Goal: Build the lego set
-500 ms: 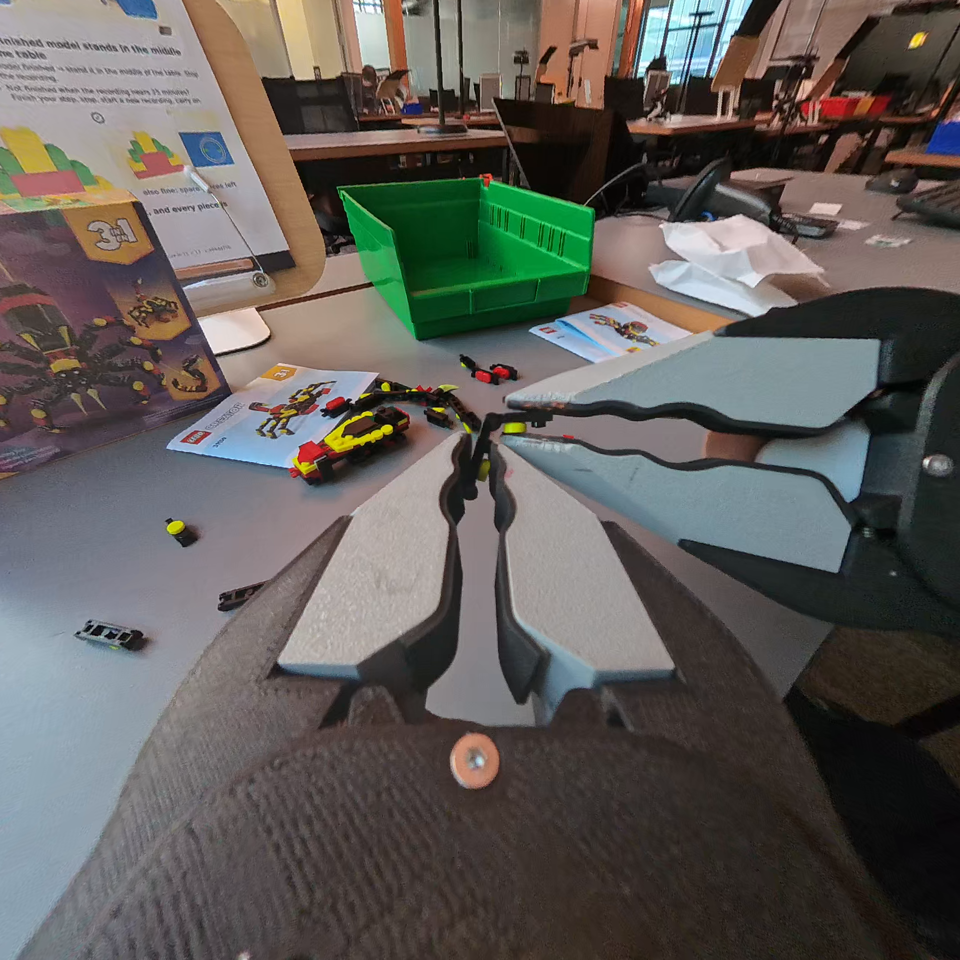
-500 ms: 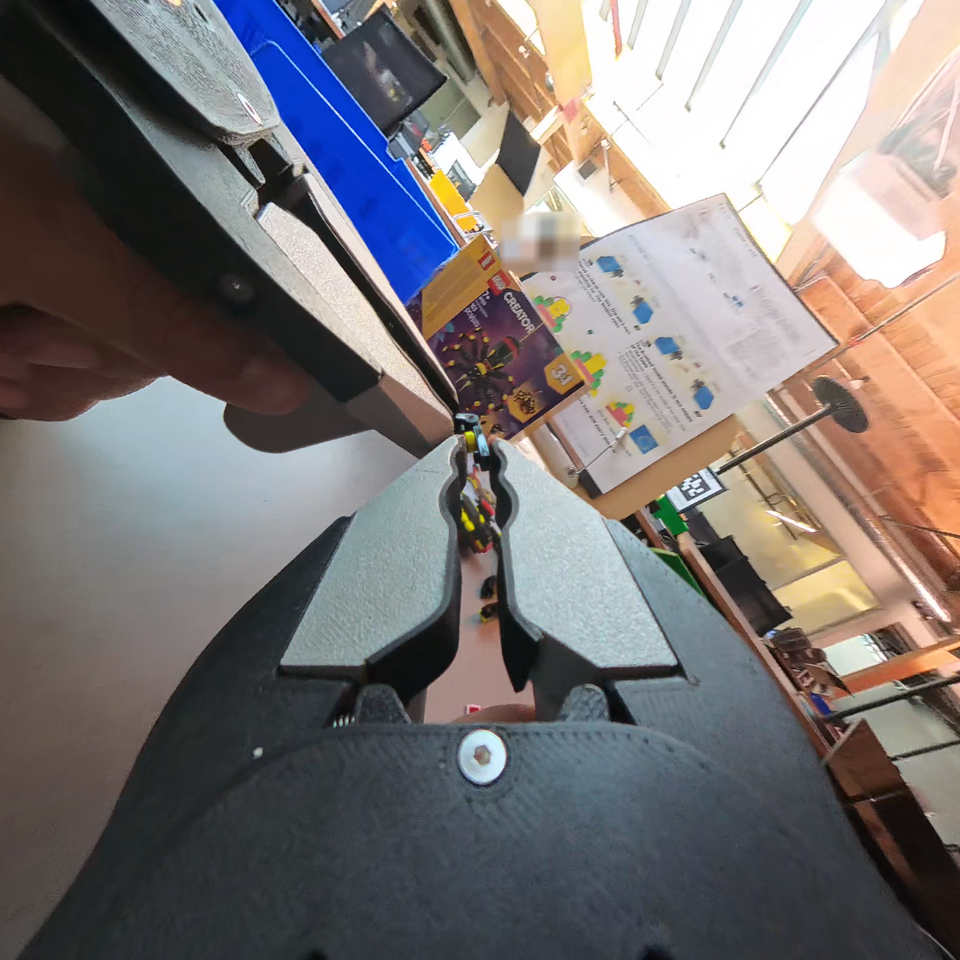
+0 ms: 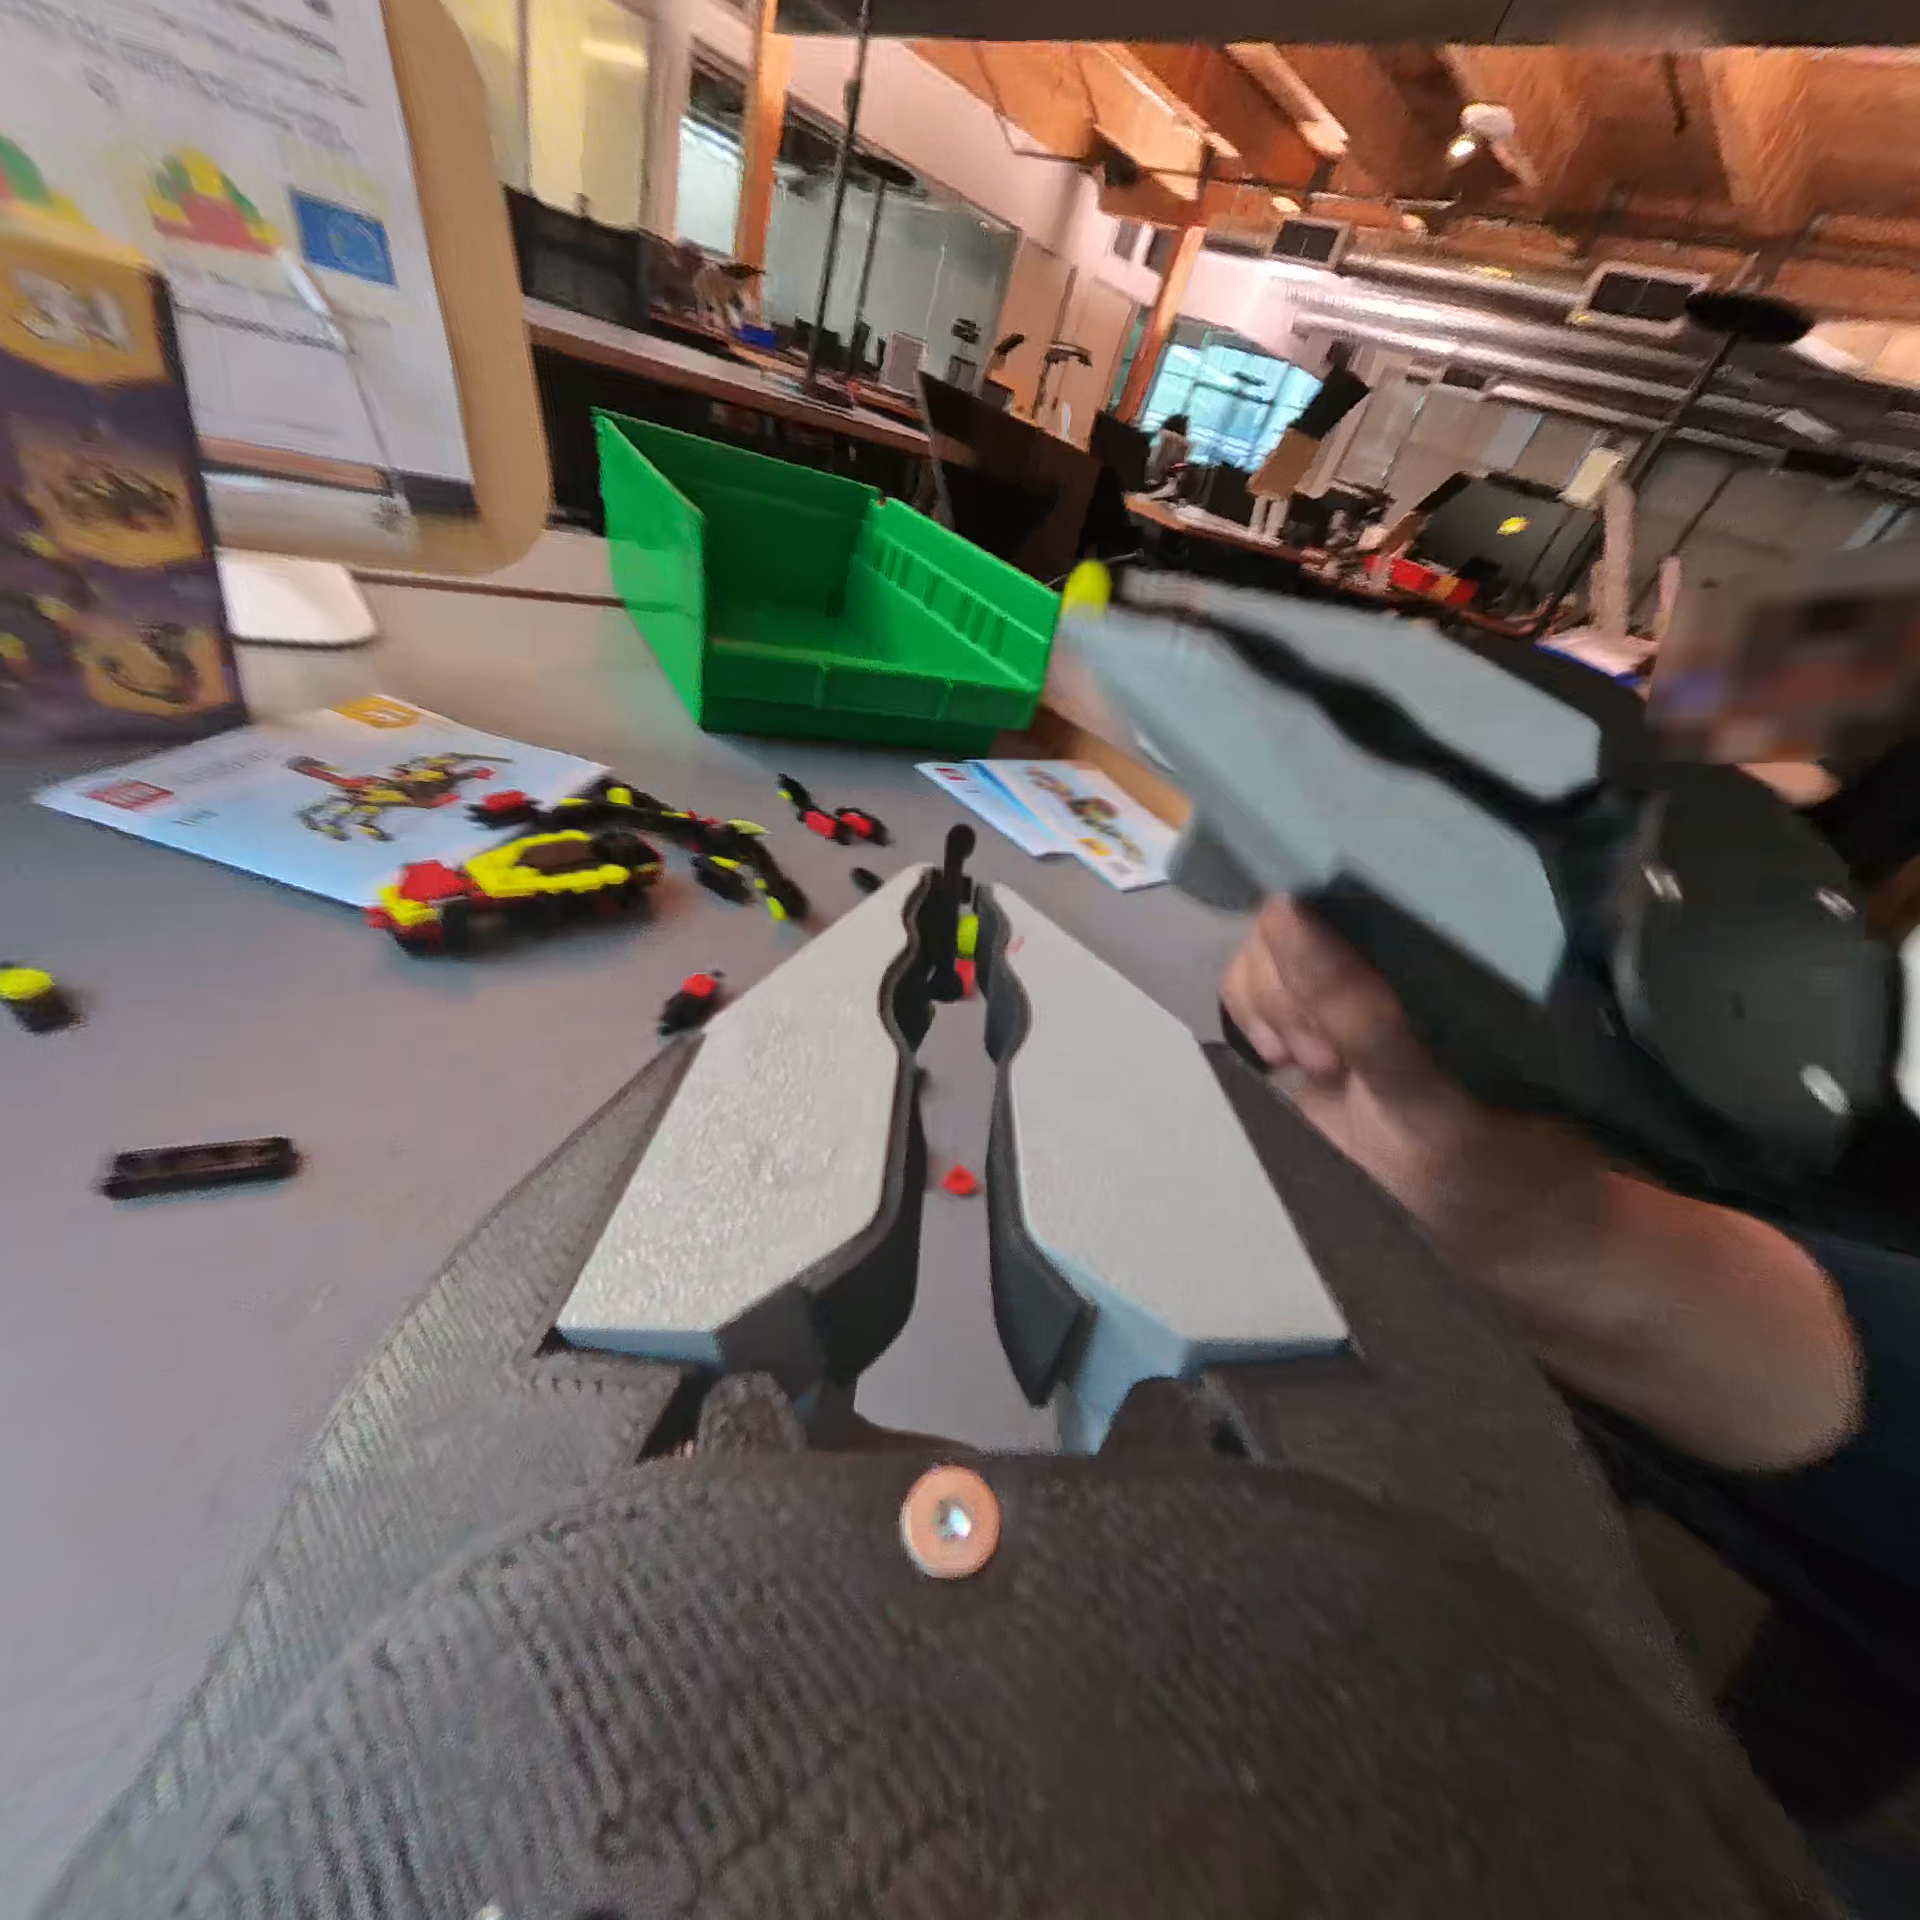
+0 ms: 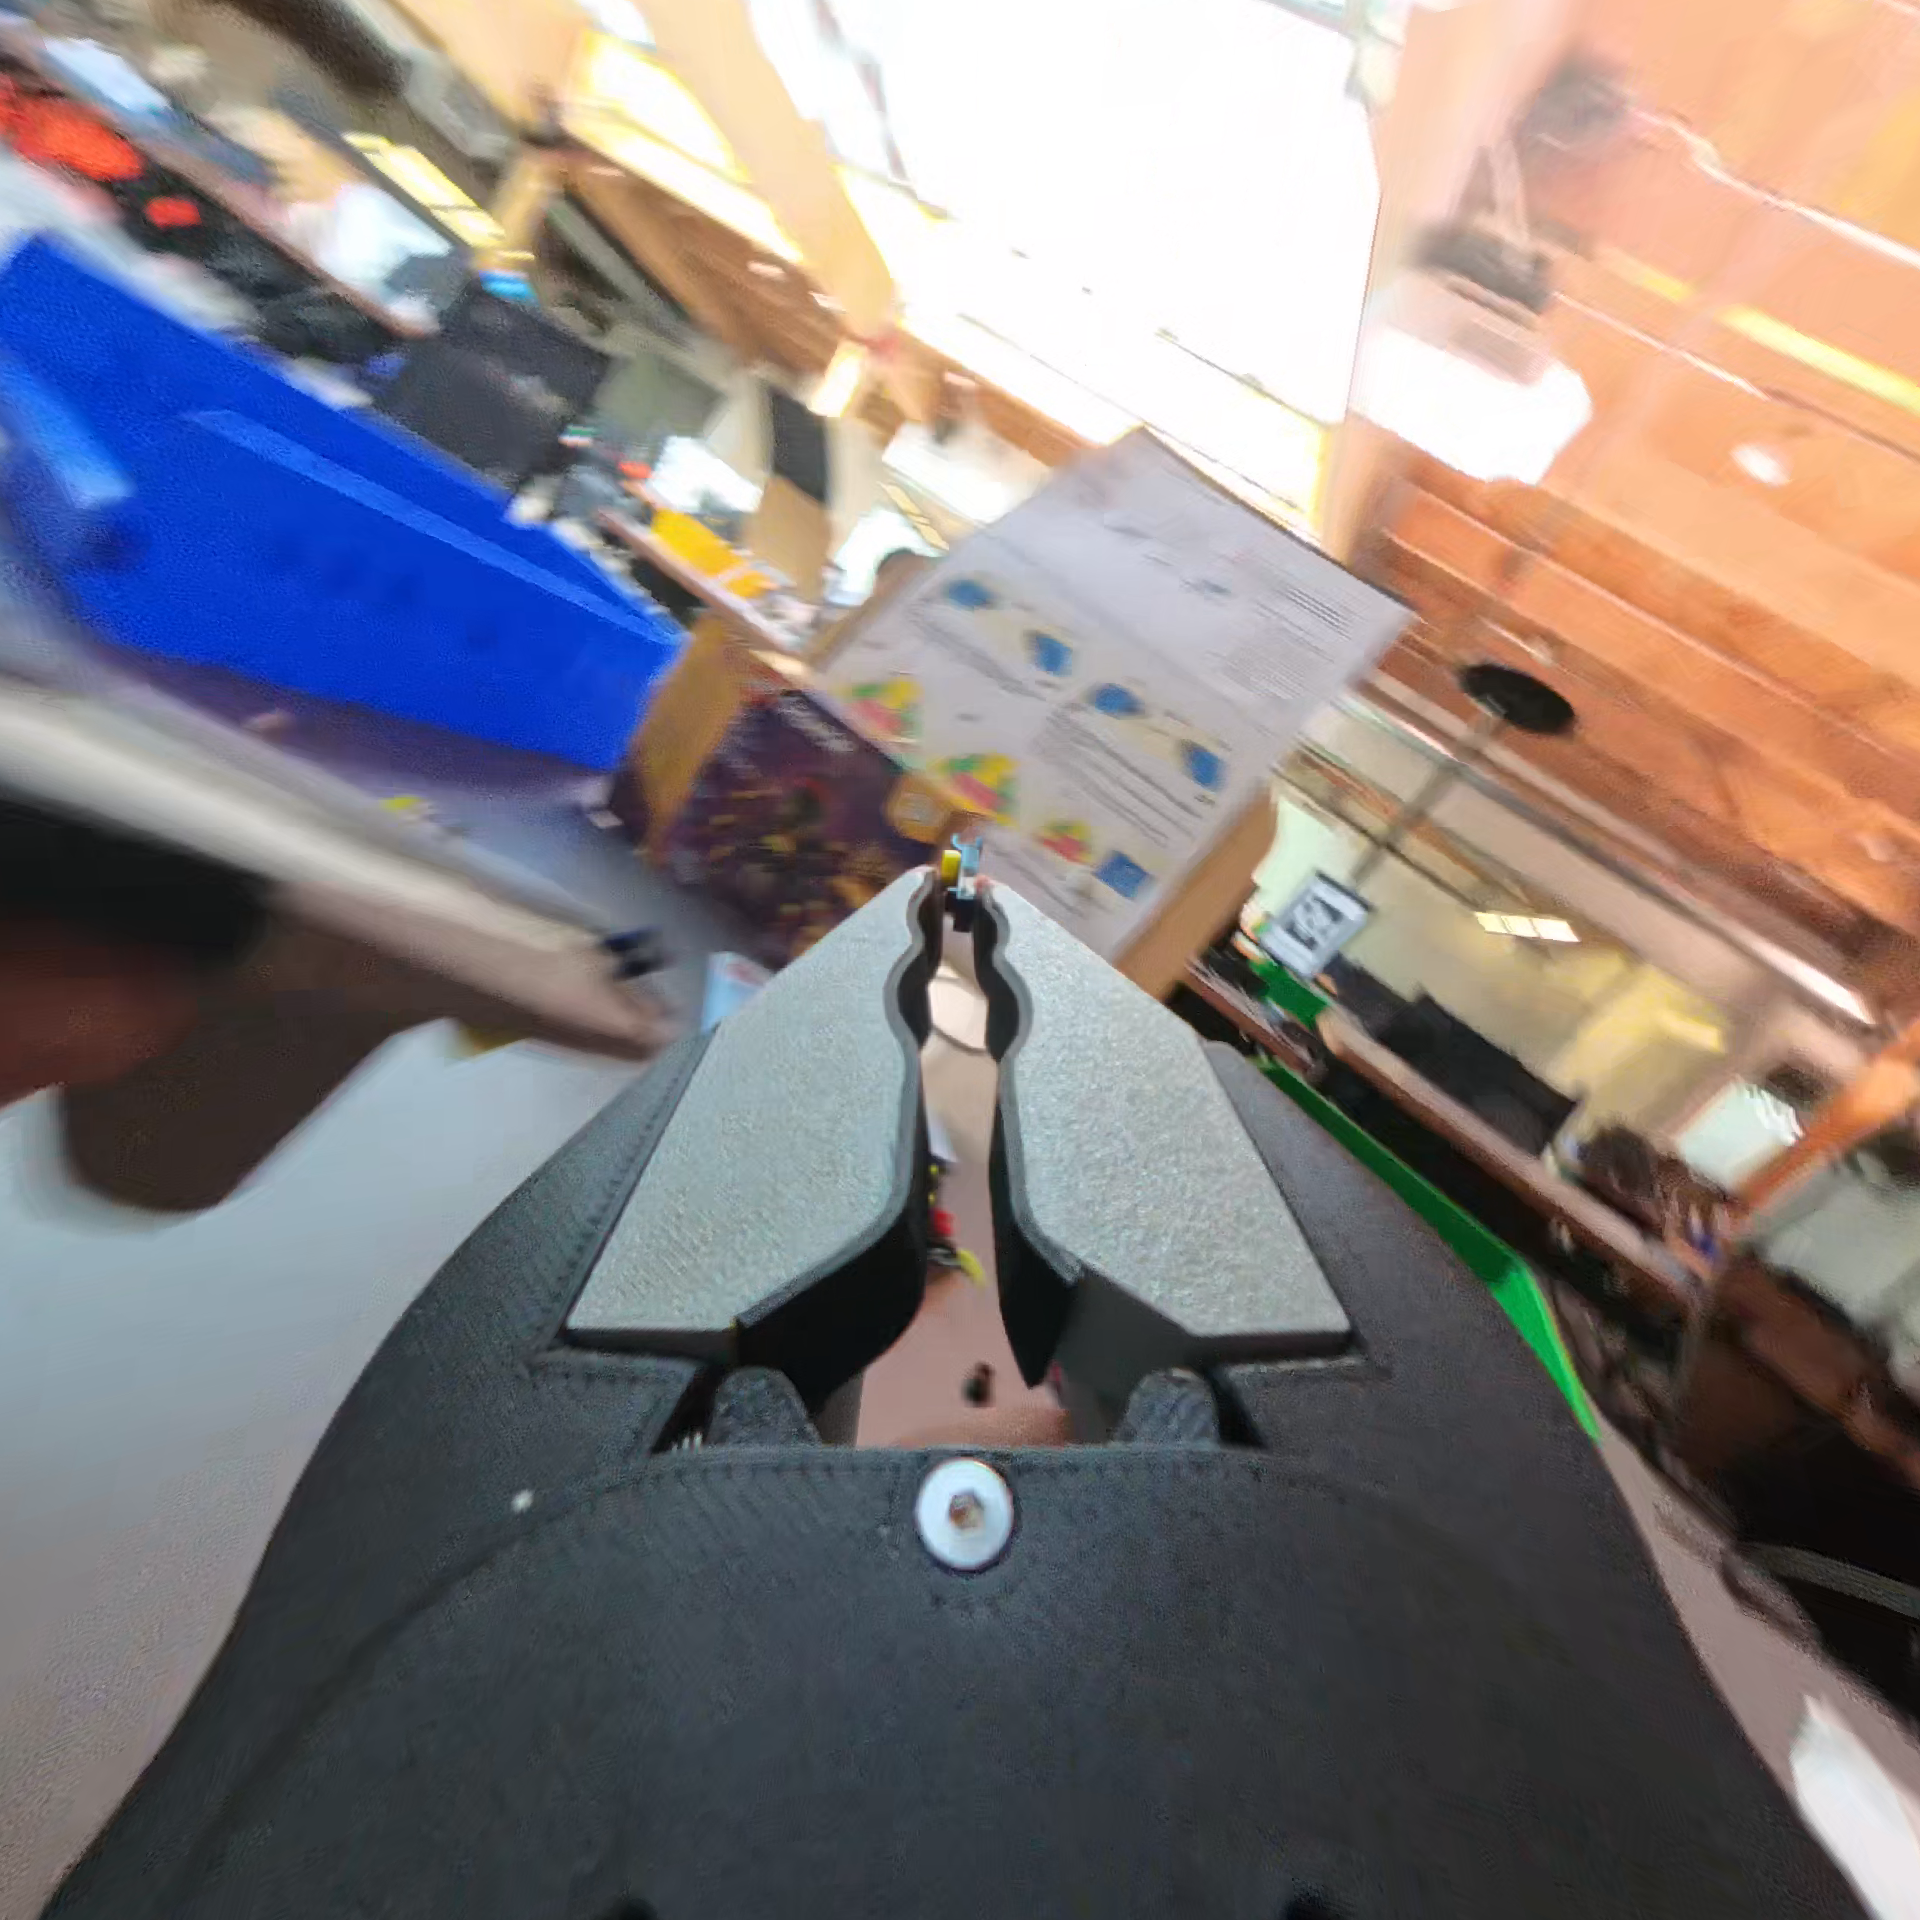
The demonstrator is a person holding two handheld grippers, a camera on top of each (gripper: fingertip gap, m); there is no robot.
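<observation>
My left gripper [image 3: 951, 896] is shut on a thin black toy-brick piece [image 3: 943, 925] with small yellow and red parts; its black stalk sticks up past the fingertips. It hovers above the grey table [image 3: 312, 1299]. My right gripper [image 4: 961, 902] is shut on a small yellow and light-blue piece [image 4: 952, 869] at its very tips. It also shows in the left wrist view [image 3: 1351, 748], up at the right, with the yellow piece [image 3: 1086, 590] at its tip, well apart from my left gripper.
A partly built yellow, red and black model [image 3: 520, 883] lies on a booklet [image 3: 208, 800]. A green bin [image 3: 831, 644] stands behind, a second booklet [image 3: 1049, 821] to its right, and a purple box [image 3: 94, 520] at left. Loose pieces [image 3: 197, 1166] lie about. Left tips to right tips: about 6 cm.
The two grippers' tips met at one small assembly before. Now the right gripper has swung up and away to the right with the yellow piece, and the left keeps the black piece.
</observation>
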